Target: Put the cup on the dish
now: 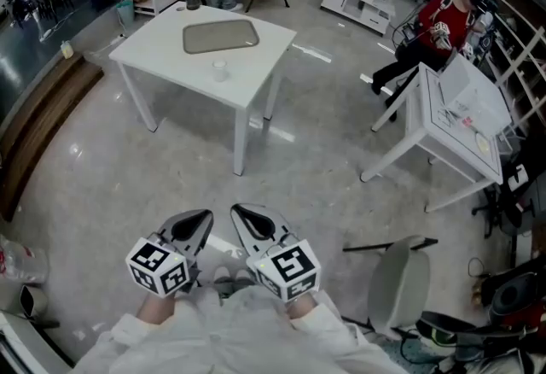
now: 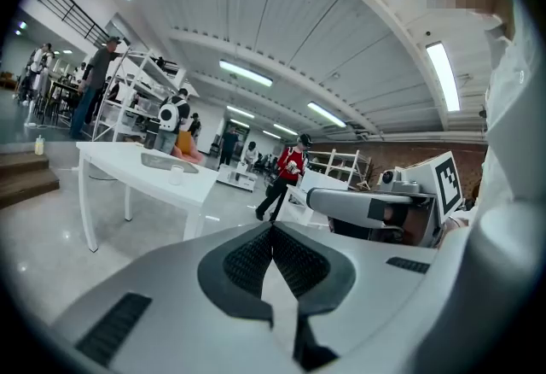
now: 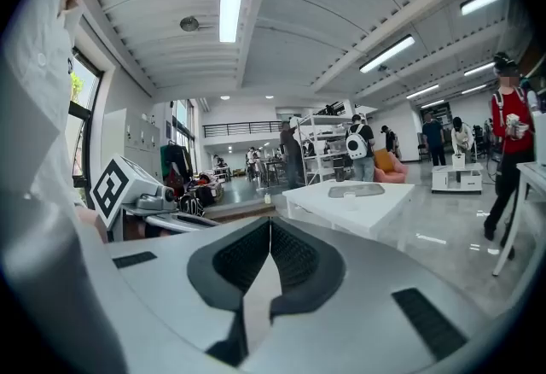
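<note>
Left gripper [image 1: 207,214] and right gripper [image 1: 236,211] both have jaws closed on nothing, side by side near the person. Small white cup [image 1: 220,69] stands on far white table [image 1: 166,65], near the grey dish [image 1: 220,37] but apart from it.

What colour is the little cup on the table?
The cup is white; the head view shows it best.

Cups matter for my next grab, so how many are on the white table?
1. The small white cup stands on the white square table, nearer the person than the grey rectangular dish and apart from it; none seems hidden.
</note>
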